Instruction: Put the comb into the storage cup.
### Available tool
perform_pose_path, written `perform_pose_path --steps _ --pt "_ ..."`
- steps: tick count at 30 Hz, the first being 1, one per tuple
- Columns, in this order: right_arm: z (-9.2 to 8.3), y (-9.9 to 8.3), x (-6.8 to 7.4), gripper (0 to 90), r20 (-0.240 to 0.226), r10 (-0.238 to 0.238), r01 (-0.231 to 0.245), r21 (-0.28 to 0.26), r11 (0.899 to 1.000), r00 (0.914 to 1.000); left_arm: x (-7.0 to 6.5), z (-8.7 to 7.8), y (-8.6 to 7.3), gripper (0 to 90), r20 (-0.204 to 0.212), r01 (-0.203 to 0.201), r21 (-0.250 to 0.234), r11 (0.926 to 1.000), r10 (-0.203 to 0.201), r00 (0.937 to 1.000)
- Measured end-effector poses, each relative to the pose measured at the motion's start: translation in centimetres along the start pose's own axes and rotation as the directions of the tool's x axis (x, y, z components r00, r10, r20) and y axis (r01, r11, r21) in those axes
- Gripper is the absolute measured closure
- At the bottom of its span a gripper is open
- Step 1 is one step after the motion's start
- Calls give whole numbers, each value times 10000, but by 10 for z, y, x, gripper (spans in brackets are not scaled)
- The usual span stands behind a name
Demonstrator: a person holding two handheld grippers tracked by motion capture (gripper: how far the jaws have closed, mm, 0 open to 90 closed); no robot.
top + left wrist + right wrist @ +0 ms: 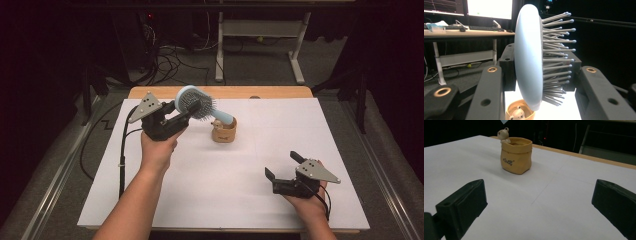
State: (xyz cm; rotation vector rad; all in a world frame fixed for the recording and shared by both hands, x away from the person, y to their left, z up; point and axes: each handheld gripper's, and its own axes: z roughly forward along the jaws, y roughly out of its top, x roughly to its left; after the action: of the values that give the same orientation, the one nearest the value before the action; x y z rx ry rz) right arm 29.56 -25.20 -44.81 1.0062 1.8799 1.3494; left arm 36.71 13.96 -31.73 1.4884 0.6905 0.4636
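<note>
Hairbrush point(196, 102) first: in the high view you carry it in your left tool point(186, 113), clamped by the head, up off the bench point(210, 200). Its pale blue handle slants down toward four o'clock, and the tip sits at the mouth of the tan bag-shaped pot point(223, 131); from here you cannot tell whether the tip is already inside. The pot stands at about twelve o'clock of the bench centre. Your right tool point(283, 166) rests low at about four o'clock, jaws spread, holding nothing, well apart from the pot.

From the left gripper view, the hairbrush point(527, 57) stands on edge between the jaws, smooth back to nine o'clock and bristles to three o'clock. The pot point(520, 113) lies straight below, at six o'clock, with a small bear figure point(517, 114) at its rim.

From the right gripper view, the pot point(516, 155) sits at about eleven o'clock, upright and untouched, the bear figure point(504, 134) peeking over its far edge. Both jaws stand wide apart.

You appear to be midway through standing the brush in the pot. Next you likely need to bring the handle steeper, keep it clear of the bear, lower it to the bottom, then release gently so the light pot does not tip.
</note>
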Motion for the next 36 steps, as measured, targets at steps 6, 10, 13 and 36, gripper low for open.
perform_pose_path --steps 6,10,13,36 --pt "0 0 0 3 0 19 -19 -7 10000 10000 4 8 5 575 -94 -11 94 10000 12 10000" --pt "0 0 -1 3 -7 12 -12 -10 10000 10000 7 14 7 575 -166 -19 178 9998 22 9999" --pt "0 0 -1 3 -9 0 0 0 10000 10000 8 16 7 575 -243 -4 250 9997 10 9997" --pt "1 0 -1 3 -29 -25 25 -12 10000 10000 19 38 -6 575 -548 281 847 9960 -235 9982"
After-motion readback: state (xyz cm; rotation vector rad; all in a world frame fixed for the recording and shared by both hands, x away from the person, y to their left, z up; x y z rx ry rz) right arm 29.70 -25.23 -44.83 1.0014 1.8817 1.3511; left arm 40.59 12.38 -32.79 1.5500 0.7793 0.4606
